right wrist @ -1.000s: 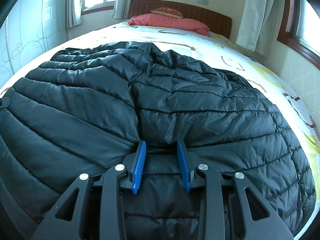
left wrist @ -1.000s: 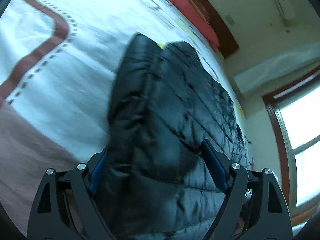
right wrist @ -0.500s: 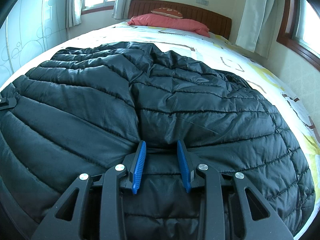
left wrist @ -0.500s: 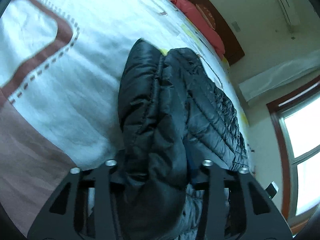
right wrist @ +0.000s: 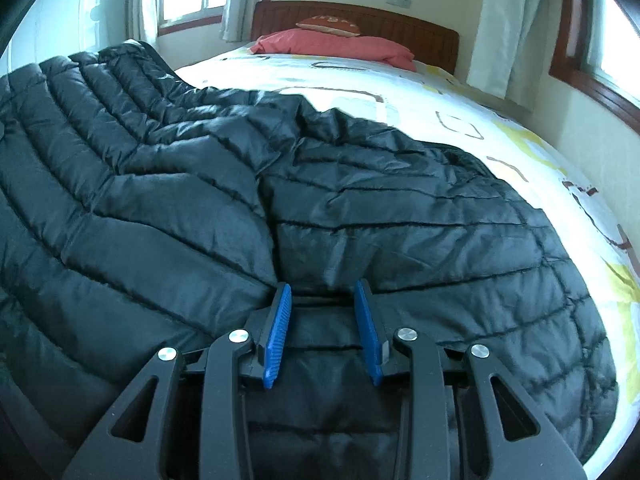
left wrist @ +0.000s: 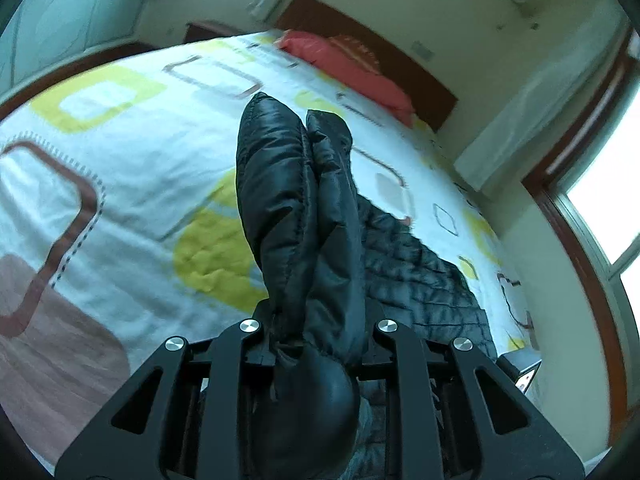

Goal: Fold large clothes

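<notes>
A black quilted puffer jacket (right wrist: 400,208) lies spread across the bed. My left gripper (left wrist: 316,320) is closing its jaws on a bunched fold of the jacket (left wrist: 296,208). That fold stands up off the sheet and hides the pads. In the right wrist view the jacket's left side is raised and curls over. My right gripper (right wrist: 323,312) sits on the jacket's near edge with a ridge of fabric pinched between its blue pads (right wrist: 278,328), and its jaws are opening slightly.
The patterned white bedsheet (left wrist: 120,184) shows on the left and toward the head of the bed. A red pillow (right wrist: 336,46) lies against the wooden headboard (right wrist: 400,28). Curtained windows (right wrist: 500,20) and a wall border the bed's right side.
The left gripper's wide jaws closed onto the jacket's edge and lifted it off the bed. In the right wrist view the jacket's left side rose. The right gripper stayed in place.
</notes>
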`<state>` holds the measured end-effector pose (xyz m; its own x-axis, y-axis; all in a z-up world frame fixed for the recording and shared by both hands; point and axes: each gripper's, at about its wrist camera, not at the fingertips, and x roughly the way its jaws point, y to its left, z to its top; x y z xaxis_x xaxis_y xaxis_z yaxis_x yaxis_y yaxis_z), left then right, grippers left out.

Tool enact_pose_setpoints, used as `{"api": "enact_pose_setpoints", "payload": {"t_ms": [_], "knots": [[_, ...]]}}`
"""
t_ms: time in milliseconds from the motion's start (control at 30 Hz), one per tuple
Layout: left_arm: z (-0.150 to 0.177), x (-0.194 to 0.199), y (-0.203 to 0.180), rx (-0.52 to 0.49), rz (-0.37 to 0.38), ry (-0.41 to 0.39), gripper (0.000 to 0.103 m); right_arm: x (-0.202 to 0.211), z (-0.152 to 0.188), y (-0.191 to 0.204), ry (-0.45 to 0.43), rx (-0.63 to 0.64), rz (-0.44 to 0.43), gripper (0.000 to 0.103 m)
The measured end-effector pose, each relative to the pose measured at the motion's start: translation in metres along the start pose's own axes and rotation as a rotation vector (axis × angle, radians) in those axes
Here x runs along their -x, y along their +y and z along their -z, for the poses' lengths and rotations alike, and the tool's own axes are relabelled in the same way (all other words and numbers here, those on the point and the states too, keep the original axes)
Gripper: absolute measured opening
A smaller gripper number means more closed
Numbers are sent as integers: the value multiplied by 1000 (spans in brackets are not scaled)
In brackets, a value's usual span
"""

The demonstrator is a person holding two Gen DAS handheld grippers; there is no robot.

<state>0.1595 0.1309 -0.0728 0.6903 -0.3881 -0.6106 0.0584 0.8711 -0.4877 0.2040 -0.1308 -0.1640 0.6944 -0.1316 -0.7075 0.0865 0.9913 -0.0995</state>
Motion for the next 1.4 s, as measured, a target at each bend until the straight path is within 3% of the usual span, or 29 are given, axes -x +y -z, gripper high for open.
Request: {"api": "enact_pose_setpoints", "payload": {"t_ms": [300, 433, 633, 967, 1400], "knots": [[3, -3, -70, -141, -5, -17, 21, 30, 2, -84, -39, -91, 102, 36], [12, -6, -95, -198, -7, -19, 21, 38, 17, -125, -31, -114, 194, 36], [26, -20, -130, -275, 3, -2, 21, 37, 36, -169, -4, -151, 250, 36], [71, -72, -182, -430, -16, 69, 21, 20, 47, -177, 21, -173, 202, 36], [123, -121, -203, -572, -46, 136, 21, 27, 65, -162, 14, -195, 180, 36]]}}
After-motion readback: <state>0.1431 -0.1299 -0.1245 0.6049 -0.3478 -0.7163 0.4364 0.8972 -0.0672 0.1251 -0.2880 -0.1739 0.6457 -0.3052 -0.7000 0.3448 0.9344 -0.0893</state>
